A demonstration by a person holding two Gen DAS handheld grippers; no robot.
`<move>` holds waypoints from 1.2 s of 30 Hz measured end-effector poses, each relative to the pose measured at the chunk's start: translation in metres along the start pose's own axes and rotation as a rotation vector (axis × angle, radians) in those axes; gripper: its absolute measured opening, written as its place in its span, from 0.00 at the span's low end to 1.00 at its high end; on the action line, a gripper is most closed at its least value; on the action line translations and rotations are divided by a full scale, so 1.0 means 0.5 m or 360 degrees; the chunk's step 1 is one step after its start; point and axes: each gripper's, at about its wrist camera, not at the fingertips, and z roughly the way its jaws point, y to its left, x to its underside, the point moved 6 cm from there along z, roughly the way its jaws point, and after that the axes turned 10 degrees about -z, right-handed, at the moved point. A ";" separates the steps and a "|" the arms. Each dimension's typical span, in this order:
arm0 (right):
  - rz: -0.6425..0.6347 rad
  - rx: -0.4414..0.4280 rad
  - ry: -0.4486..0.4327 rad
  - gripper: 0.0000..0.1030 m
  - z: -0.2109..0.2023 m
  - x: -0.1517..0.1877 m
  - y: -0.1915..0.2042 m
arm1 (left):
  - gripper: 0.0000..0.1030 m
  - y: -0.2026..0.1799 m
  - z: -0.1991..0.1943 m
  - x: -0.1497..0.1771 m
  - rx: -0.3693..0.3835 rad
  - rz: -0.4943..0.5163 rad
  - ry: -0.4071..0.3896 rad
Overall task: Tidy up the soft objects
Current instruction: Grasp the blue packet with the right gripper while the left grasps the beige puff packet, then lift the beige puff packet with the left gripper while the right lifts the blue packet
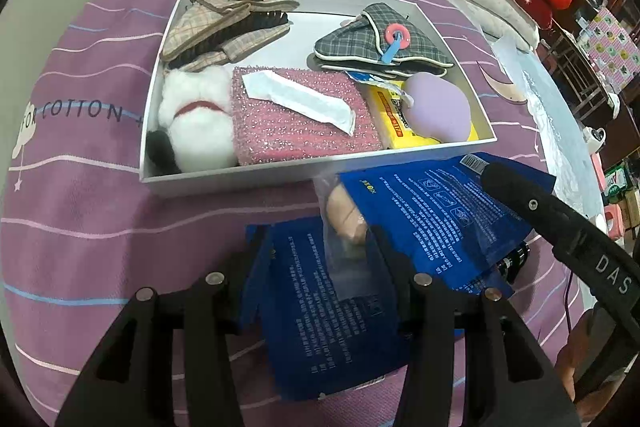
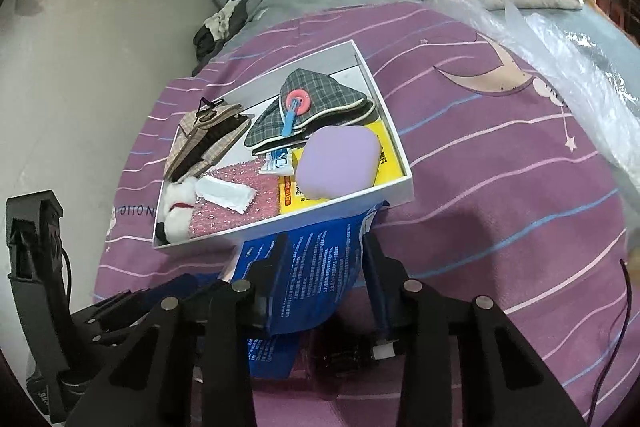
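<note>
Because the white box (image 1: pixel 224 183) on the purple bedspread (image 1: pixel 80 227) already held slippers, a plush toy, a pink sponge and a purple pad, the two blue packets lay just outside its near wall. The left gripper (image 1: pixel 316 251) straddled one blue packet (image 1: pixel 320 339) and a clear bag, its jaws partly apart; whether they pressed could not be told. The right gripper (image 2: pixel 324 259) straddled the other blue packet (image 2: pixel 312 275), its jaws appearing to clamp it for transfer into the box.

"COTTON" on purple bedsheet (image 1: pixel 80 75); "DAS" on right gripper (image 1: pixel 612 273) arm; blue packet (image 1: pixel 440 203) print unreadable.
</note>
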 end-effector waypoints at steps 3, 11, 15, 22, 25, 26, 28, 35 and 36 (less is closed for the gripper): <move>-0.0009 -0.0003 -0.0007 0.34 -0.003 -0.005 0.000 | 0.49 0.000 0.000 0.001 0.0001 0.0000 0.0003; -0.0012 -0.0076 0.0005 0.34 0.013 -0.010 0.021 | 0.48 0.002 0.007 0.001 0.0019 -0.0021 0.0022; 0.0054 -0.0251 0.0017 0.32 0.034 -0.007 0.037 | 0.48 0.005 0.008 0.000 0.0050 -0.0035 0.0031; 0.0135 -0.0369 0.0087 0.15 0.055 0.017 0.050 | 0.48 0.012 0.003 0.000 0.0091 -0.0054 0.0023; 0.0133 -0.0353 0.0021 0.15 0.030 0.011 0.041 | 0.48 0.013 0.004 0.000 0.0092 -0.0062 0.0025; 0.0129 -0.0327 -0.0017 0.15 0.019 0.006 0.035 | 0.48 0.013 0.004 0.000 0.0087 -0.0058 0.0022; 0.0126 -0.0272 -0.0059 0.16 0.006 -0.001 0.023 | 0.48 0.010 0.004 0.001 0.0071 -0.0044 0.0015; 0.0256 -0.0065 -0.0093 0.63 -0.012 0.005 -0.068 | 0.48 0.008 0.005 0.001 0.0064 -0.0041 0.0015; 0.0305 -0.0088 -0.0081 0.63 -0.010 0.010 -0.084 | 0.48 0.008 0.005 0.001 0.0063 -0.0041 0.0015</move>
